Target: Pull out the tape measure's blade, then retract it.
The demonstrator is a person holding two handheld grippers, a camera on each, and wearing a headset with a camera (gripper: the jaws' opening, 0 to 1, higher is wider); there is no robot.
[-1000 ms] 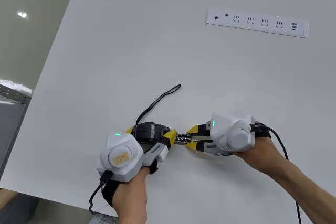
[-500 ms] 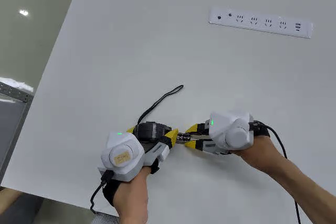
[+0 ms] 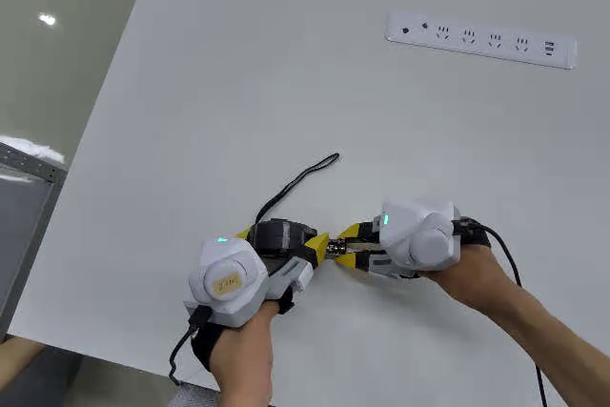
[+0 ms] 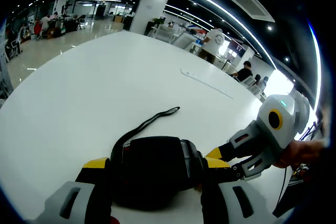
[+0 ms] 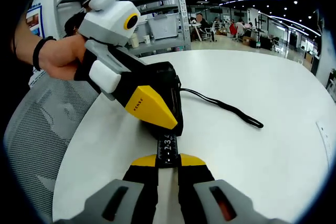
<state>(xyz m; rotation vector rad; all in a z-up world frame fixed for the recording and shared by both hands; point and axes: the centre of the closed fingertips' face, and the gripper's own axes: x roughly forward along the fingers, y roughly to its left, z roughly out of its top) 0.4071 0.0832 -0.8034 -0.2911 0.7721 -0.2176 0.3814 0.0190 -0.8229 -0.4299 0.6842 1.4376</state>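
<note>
Tape measure [image 3: 276, 232], a black boxy case with a thin black wrist cord [image 3: 295, 181], sits on the white worktop [image 3: 286, 73] near its front edge, between the two grippers. In the head view the left gripper [image 3: 279, 239] has its yellow-tipped jaws clamped on the two sides of the case. The right gripper [image 3: 341, 247] points at it from the other side, and a short piece of blade [image 3: 334, 248] bridges the small gap between them.

The right gripper view is closer. There the jaws of the right gripper [image 5: 168, 160] are pressed together on the end of the blade [image 5: 168, 148], which is dark with pale printed numbers. A grey mesh chair [image 5: 37, 145] stands beside the worktop.

The left gripper view looks over the rounded back of the case [image 4: 152, 169], where the cord [image 4: 149, 121] runs away in a loose curve. Far behind lies a long white power strip [image 4: 205, 82]. The head view makes its row of sockets plain [image 3: 481, 40].
</note>
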